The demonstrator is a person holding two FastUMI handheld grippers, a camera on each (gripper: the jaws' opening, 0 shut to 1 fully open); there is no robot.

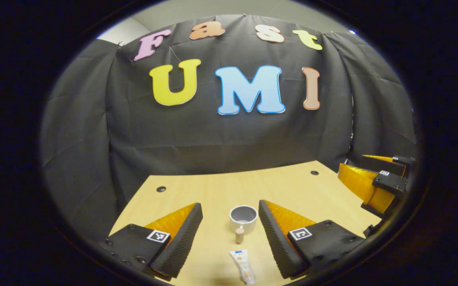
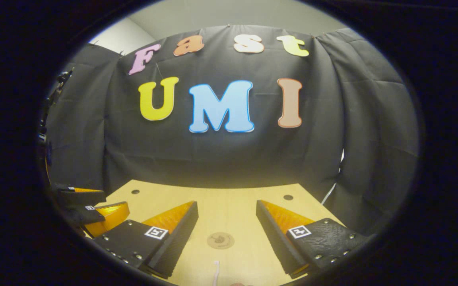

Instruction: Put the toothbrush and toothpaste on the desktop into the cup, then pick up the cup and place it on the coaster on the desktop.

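In the left gripper view the left gripper (image 1: 230, 222) hangs over the desk (image 1: 292, 186) with its fingers spread wide and nothing between them. The cup (image 1: 243, 216) stands upright on the desk, in the gap between the fingertips. Just nearer than the cup stands a small beige bottle (image 1: 239, 234), and nearer again lies the toothpaste (image 1: 242, 266) flat on the wood. The right gripper (image 1: 376, 178) shows off to the cup's right.

In the right gripper view the right gripper (image 2: 227, 222) is also spread apart and empty. The round coaster (image 2: 220, 240) lies on the desk between its fingers, and the toothbrush (image 2: 216, 274) tip shows just nearer than the coaster
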